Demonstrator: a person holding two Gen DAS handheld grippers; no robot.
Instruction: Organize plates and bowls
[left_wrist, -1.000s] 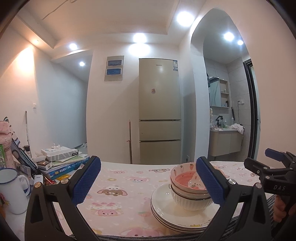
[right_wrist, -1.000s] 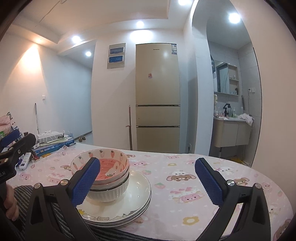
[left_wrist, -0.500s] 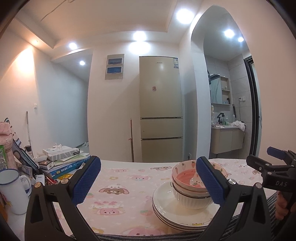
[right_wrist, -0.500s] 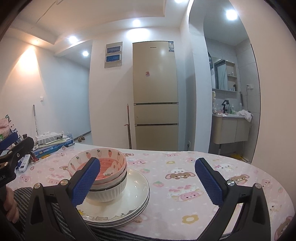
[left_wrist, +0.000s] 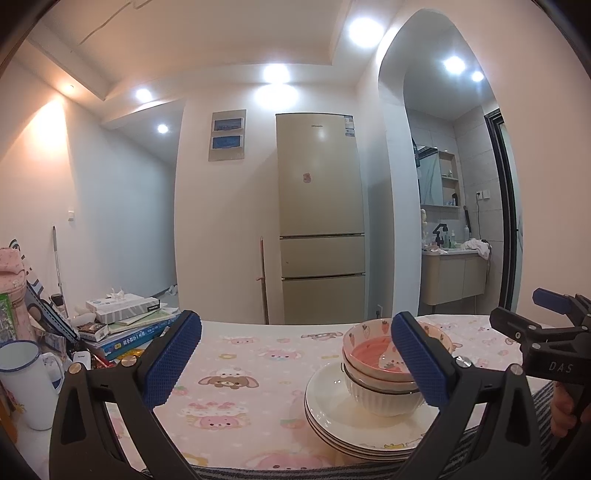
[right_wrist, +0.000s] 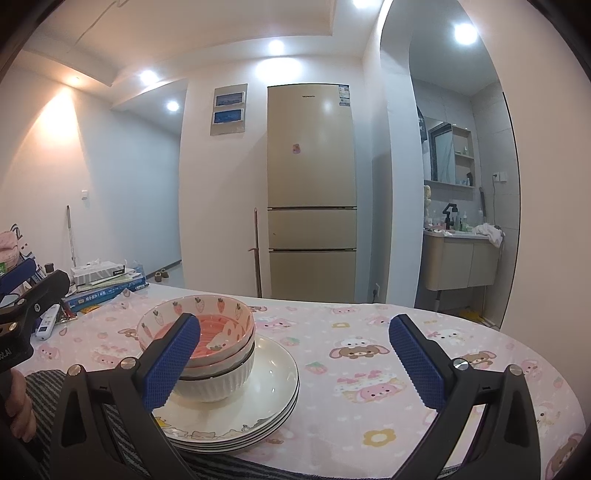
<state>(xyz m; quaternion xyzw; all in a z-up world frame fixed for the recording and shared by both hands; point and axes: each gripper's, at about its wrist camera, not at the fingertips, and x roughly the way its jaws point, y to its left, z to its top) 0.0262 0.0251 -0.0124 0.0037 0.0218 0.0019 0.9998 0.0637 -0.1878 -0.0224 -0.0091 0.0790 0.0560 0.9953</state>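
A table (left_wrist: 258, 369) with a pink cartoon-animal cloth fills the near view. At far left stand a white mug (left_wrist: 26, 384) and a pile of books (left_wrist: 125, 328) topped by a tissue box (left_wrist: 125, 308). The left hand-held gripper (left_wrist: 295, 362) hovers over the cloth, its blue pads spread wide, holding nothing. Right of it, near the table's near edge, sits a stack of plates (right_wrist: 258, 402) carrying nested bowls (right_wrist: 207, 354), the top one pink inside with strawberries. The right hand-held gripper (right_wrist: 295, 362) is also wide open and empty, its left finger in front of the bowls. A fridge (right_wrist: 310, 192) stands far behind.
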